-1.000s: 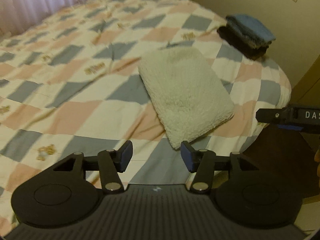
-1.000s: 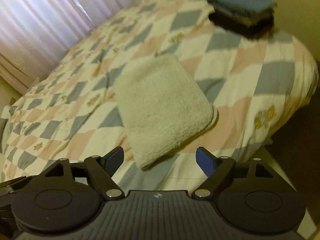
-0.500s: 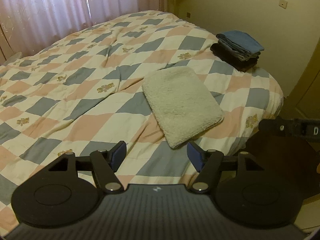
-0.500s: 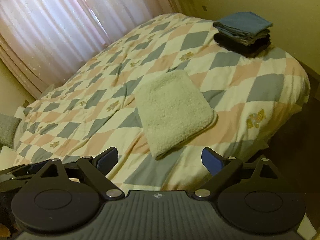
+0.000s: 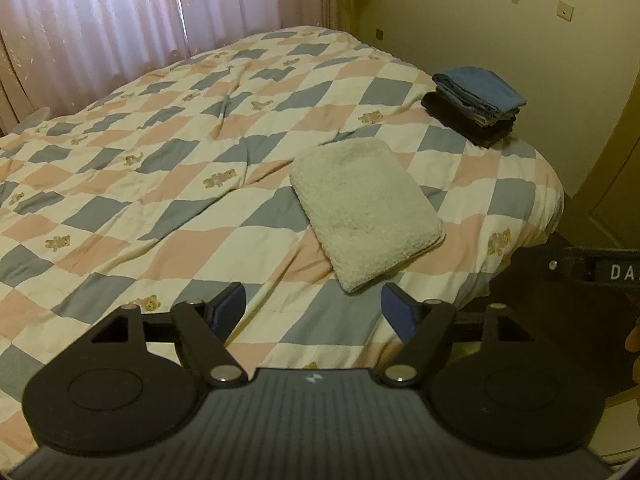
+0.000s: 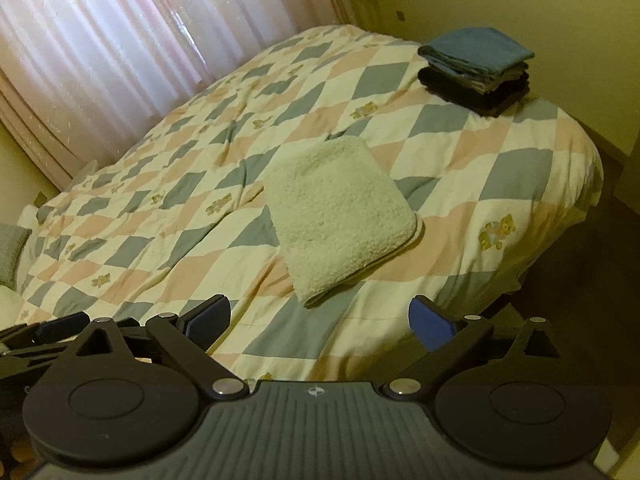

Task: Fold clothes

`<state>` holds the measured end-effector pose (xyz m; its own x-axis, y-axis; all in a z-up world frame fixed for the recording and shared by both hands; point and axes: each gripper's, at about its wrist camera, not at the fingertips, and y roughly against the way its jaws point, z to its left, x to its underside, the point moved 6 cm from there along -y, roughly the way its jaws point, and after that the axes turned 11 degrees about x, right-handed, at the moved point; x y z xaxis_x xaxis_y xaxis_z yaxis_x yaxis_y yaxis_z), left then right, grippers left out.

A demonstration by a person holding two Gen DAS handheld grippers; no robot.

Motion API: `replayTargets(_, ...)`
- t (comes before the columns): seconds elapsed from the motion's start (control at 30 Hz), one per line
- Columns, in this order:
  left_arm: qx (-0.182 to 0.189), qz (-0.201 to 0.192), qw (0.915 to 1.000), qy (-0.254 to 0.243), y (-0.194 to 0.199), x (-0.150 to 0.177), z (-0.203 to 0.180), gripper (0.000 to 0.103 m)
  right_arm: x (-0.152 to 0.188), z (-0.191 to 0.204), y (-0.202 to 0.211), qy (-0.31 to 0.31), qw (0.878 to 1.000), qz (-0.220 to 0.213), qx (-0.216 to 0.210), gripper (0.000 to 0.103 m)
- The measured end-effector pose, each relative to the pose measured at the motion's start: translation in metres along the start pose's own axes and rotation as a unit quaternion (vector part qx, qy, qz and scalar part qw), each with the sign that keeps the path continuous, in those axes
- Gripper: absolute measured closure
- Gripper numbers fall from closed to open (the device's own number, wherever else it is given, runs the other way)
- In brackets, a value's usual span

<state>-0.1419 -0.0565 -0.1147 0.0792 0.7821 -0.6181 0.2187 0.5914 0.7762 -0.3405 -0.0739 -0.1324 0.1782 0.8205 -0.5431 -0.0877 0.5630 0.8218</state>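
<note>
A cream fleece garment lies folded into a thick rectangle near the bed's front right corner. At the far right corner rests a stack of folded clothes, blue on top and dark below. My left gripper hangs open over the bed's near edge, well short of the fleece, with nothing between its blue pads. Further right, my right gripper is open too and empty. The right gripper's body shows at the right edge of the left wrist view.
The bed carries a quilt of cream, pink and grey diamonds with small bears. Pink curtains hang behind it. A yellow wall stands to the right, and dark floor lies past the bed's corner.
Both grippers have drawn back and up from the folded fleece, so the whole bed and curtains now show. Both sets of fingers have spread wider.
</note>
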Motion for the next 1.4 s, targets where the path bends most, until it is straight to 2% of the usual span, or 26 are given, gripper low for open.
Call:
replayTargets(0.37,0.007,0.022,0.9997,0.000,-0.027,0.000,-0.009,0.031,0.004,-0.006,-0.017,0.030,0.999,0.014,0.032,0.003)
replayTargets(0.6,0.005,0.027,0.9996,-0.006,-0.043,-0.010,-0.022,0.029,-0.009,-0.015,-0.032,0.045,0.998,0.032,0.043,0.003)
replayTargets(0.97,-0.002,0.040,0.9985,0.037,-0.081,-0.039,-0.042,0.027,-0.055,-0.036,-0.066,0.093,0.994,0.055,0.024,0.003)
replayTargets(1.4,-0.050,0.036,0.9906,0.122,-0.133,-0.091,-0.071,0.025,-0.130,-0.061,-0.118,0.188,0.979,0.082,-0.015,0.002)
